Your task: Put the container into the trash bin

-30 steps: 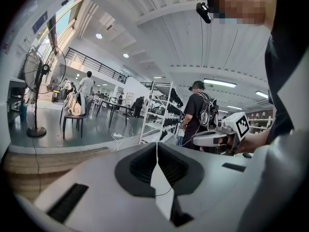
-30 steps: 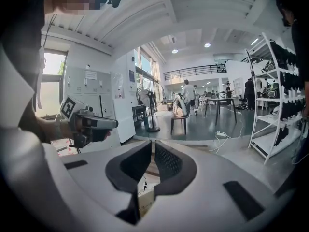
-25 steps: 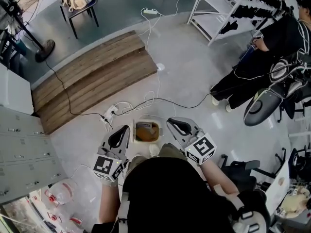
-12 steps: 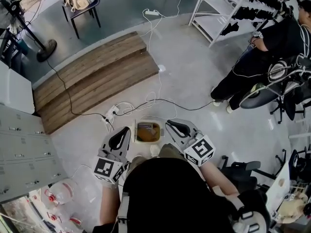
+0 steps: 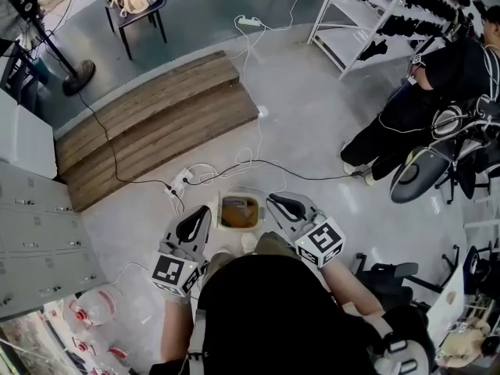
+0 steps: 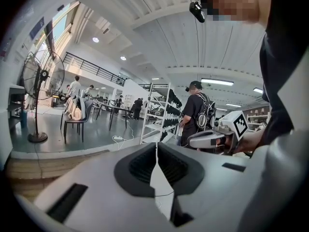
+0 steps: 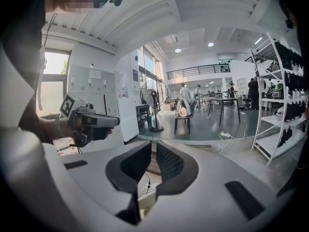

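The trash bin (image 5: pixel 237 197), white with something brown lying inside, stands on the floor (image 5: pixel 312 131) straight ahead of the person. Whether that brown thing is the container cannot be told. The left claw (image 5: pixel 203 209) hovers just left of the bin and the right claw (image 5: pixel 273 200) just right of it. Both claws are pressed narrow, tips together, with nothing between them. A power strip (image 5: pixel 178 183) lies near the bin's left side.

Grey floor (image 5: pixel 312 131) — wooden platform (image 5: pixel 148 116), lockers (image 5: pixel 39 241), white shelving (image 5: pixel 351 22)
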`<state>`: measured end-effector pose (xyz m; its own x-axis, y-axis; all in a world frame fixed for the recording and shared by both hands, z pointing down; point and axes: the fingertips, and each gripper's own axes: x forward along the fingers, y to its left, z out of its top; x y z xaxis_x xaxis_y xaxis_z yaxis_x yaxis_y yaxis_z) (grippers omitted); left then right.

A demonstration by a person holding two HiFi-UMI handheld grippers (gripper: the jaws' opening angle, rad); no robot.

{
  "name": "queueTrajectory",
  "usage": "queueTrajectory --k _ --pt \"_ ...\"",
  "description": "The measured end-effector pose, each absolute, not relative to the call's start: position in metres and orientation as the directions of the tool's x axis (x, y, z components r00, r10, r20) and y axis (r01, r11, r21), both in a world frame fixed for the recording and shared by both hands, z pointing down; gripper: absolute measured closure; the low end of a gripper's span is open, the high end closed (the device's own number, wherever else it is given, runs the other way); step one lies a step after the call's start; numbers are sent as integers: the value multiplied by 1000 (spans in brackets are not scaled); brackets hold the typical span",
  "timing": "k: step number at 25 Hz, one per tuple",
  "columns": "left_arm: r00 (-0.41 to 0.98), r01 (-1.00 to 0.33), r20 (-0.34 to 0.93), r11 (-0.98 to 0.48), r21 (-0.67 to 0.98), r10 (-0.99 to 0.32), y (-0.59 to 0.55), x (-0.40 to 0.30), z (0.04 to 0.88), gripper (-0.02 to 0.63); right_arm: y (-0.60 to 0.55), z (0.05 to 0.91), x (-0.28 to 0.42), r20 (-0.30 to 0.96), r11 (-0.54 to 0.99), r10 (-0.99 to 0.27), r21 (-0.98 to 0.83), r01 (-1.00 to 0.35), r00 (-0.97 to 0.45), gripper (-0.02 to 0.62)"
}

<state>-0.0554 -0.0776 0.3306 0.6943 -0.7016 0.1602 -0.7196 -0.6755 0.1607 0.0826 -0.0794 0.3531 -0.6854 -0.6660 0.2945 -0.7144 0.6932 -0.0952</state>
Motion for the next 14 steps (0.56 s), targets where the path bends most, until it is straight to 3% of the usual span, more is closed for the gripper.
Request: queueTrajectory --k 14 --pt "682 -731 174 -662 164 -710 -72 -64 331 601 -76 348 72 286 711 -651 -95 -697 -703 561"
